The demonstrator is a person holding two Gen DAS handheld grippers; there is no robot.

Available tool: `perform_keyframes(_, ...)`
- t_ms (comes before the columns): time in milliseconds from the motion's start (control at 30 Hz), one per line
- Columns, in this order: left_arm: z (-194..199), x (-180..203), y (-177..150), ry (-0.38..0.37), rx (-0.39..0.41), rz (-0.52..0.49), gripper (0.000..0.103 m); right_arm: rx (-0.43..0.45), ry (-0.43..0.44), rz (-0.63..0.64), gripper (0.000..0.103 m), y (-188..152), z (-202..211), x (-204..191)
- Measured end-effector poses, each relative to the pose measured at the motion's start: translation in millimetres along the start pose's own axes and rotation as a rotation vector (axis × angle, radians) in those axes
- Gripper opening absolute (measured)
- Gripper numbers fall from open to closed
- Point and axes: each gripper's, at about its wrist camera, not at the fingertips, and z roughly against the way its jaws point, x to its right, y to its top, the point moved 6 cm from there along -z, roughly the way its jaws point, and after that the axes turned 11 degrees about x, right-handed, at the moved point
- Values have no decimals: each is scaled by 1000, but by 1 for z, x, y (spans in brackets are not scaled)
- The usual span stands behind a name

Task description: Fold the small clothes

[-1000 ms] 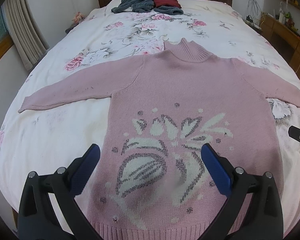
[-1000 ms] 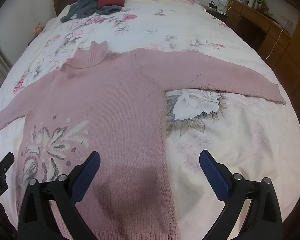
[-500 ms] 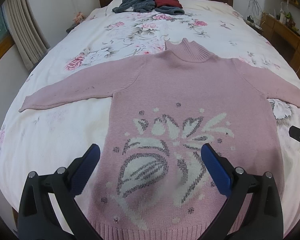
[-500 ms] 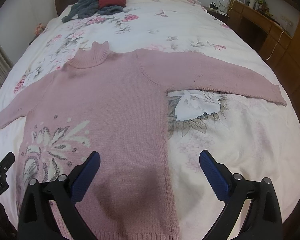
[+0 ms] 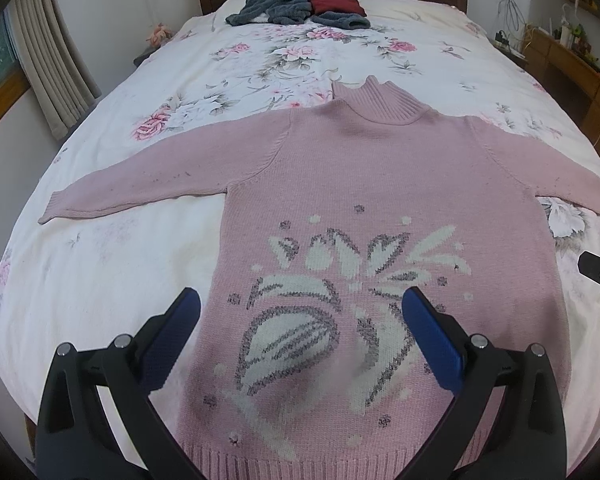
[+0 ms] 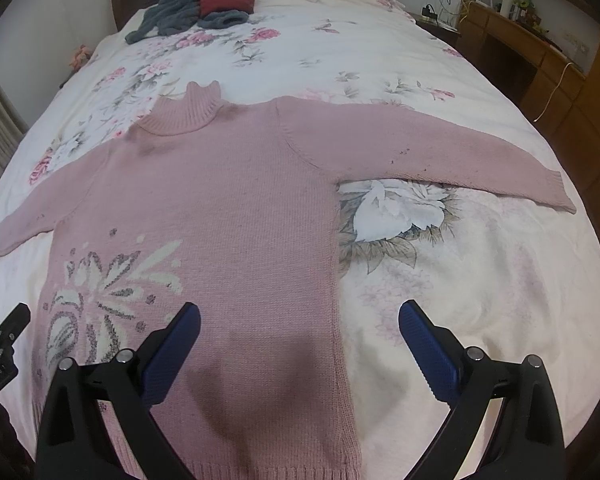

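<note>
A pink knitted turtleneck sweater (image 5: 380, 184) (image 6: 228, 200) lies flat on the bed, front up, with both sleeves spread sideways and a white and grey flower pattern near its hem. My left gripper (image 5: 300, 312) hovers open above the patterned lower left part of the sweater. Over the sweater's lower right edge, my right gripper (image 6: 300, 322) stands open and holds nothing. The left sleeve cuff (image 5: 54, 210) and right sleeve cuff (image 6: 560, 196) rest on the bedspread.
The floral bedspread (image 5: 100, 280) (image 6: 480, 280) covers the whole bed. A grey garment (image 5: 276, 4) and a dark red garment (image 5: 334, 0) lie heaped by the headboard. A wooden desk (image 6: 540, 52) stands to the right, curtains (image 5: 48, 64) to the left.
Both views have drifted slightly back and up, so the sweater sits a little lower in the frames. The sweater has not moved and both grippers stay open.
</note>
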Motion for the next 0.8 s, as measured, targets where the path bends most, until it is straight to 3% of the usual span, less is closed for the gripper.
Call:
perform_keyframes(633, -2, 5, -2, -7, 12, -11, 100, 14, 21, -10, 99, 0, -2, 3)
perform_keyframes(733, -7, 11, 0, -31, 15, -13, 100, 2, 47, -43, 99, 3, -11, 20)
perform_keyframes(800, -13, 17, 5, -47, 13, -9, 100, -5, 8, -84, 99, 13, -20, 52)
